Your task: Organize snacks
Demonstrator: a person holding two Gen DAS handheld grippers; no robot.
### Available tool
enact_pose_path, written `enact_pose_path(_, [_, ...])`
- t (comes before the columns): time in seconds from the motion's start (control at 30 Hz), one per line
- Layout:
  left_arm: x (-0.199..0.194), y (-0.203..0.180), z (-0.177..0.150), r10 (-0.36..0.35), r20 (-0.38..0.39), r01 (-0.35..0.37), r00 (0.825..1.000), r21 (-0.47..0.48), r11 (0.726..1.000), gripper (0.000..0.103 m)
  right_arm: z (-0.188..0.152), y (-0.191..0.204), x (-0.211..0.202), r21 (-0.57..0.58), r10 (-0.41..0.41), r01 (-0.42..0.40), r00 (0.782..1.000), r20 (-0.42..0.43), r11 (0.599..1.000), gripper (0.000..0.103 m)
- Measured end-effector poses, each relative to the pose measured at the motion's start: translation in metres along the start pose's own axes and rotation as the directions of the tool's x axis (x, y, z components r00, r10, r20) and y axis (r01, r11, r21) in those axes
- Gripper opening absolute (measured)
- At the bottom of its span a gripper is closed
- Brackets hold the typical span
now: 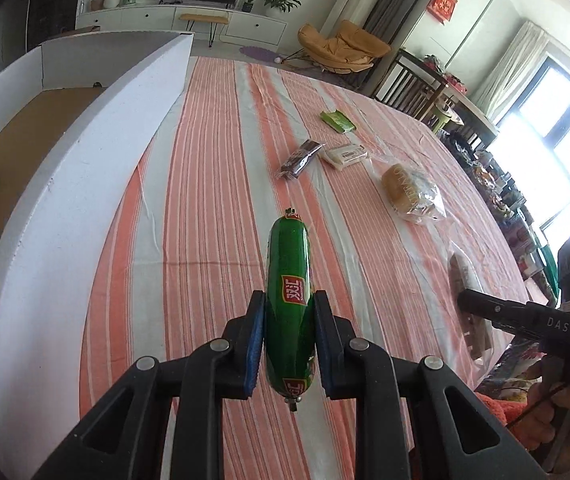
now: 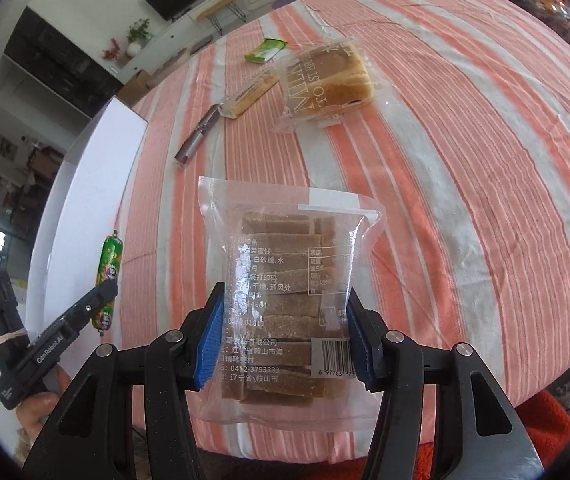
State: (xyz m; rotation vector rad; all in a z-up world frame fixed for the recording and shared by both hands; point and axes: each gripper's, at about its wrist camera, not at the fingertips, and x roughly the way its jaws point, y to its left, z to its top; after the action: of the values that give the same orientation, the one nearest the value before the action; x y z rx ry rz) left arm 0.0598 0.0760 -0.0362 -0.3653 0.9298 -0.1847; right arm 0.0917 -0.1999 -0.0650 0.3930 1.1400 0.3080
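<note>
My left hand-held gripper (image 1: 289, 340) is clamped on the green sausage (image 1: 288, 280), its blue pads (image 1: 255, 344) pressing both sides, and the sausage is lifted clear of the striped tabletop (image 1: 213, 240), just right of the white box (image 1: 65, 220). My right hand-held gripper (image 2: 285, 332) holds the clear bag of brown bars (image 2: 285, 280) by its two edges, raised above the same cloth, further right of the box than the sausage. In the right view I also see the left gripper and the sausage just beside the box wall. Further from me, right of the box, a dark wrapped bar (image 1: 300, 158) lies on the stripes, with a pale wrapped cake (image 1: 345, 155) touching or nearly touching its far end. The bagged toast (image 1: 411, 196) lies right of those two, further from the box. Beyond them all lies a small green packet (image 1: 337, 121). Inside the box I see its brown floor and some packet edges at its near end.
</note>
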Motion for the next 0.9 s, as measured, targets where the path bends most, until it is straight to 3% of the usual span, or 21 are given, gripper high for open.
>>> enact_pose_path(0.1, [-0.054, 0.011, 0.013, -0.030, 0.094, 0.032, 0.995, -0.020, 0.999, 0.023, 0.014, 0.058, -0.016, -0.086, 0.096, -0.093, 0.995, 0.037, 0.992, 0.056])
enact_pose_path(0.23, [-0.115, 0.054, 0.032, 0.078, 0.204, -0.065, 0.976, -0.068, 0.996, 0.023, 0.033, 0.171, -0.033, -0.266, 0.246, -0.228, 0.968, 0.038, 0.937, 0.056])
enact_pose_path(0.33, [-0.145, 0.101, 0.036, 0.237, 0.249, -0.207, 0.939, -0.139, 0.968, 0.023, 0.037, 0.257, -0.032, -0.388, 0.329, -0.303, 0.944, 0.001, 0.870, 0.057])
enact_pose_path(0.43, [-0.158, 0.144, 0.031, 0.408, 0.235, -0.366, 0.882, -0.204, 0.908, 0.025, 0.037, 0.322, -0.013, -0.452, 0.361, -0.329, 0.932, -0.016, 0.829, 0.062])
enact_pose_path(0.5, [-0.160, 0.167, 0.023, 0.507, 0.212, -0.454, 0.836, -0.253, 0.854, 0.047, 0.037, 0.351, 0.009, -0.482, 0.321, -0.292, 0.947, -0.022, 0.826, 0.075])
enact_pose_path(0.53, [-0.161, 0.176, 0.017, 0.537, 0.200, -0.477, 0.819, -0.282, 0.832, 0.069, 0.038, 0.359, 0.018, -0.492, 0.297, -0.269, 0.955, -0.023, 0.828, 0.076])
enact_pose_path(0.57, [-0.162, 0.183, 0.011, 0.554, 0.200, -0.485, 0.808, -0.308, 0.819, 0.077, 0.040, 0.362, 0.026, -0.495, 0.271, -0.249, 0.962, -0.030, 0.832, 0.076])
enact_pose_path(0.6, [-0.164, 0.186, 0.006, 0.560, 0.204, -0.485, 0.803, -0.323, 0.812, 0.077, 0.041, 0.360, 0.031, -0.490, 0.246, -0.231, 0.969, -0.035, 0.840, 0.076])
enact_pose_path(0.73, [-0.157, 0.170, -0.003, 0.532, 0.220, -0.464, 0.818, -0.293, 0.836, 0.078, 0.040, 0.308, 0.029, -0.457, 0.244, -0.211, 0.970, 0.014, 0.864, 0.079])
enact_pose_path(0.9, [-0.132, 0.093, 0.001, 0.313, 0.260, -0.289, 0.914, -0.127, 0.949, 0.081, 0.026, 0.191, 0.041, -0.361, 0.001, 0.041, 0.993, 0.115, 0.932, 0.079])
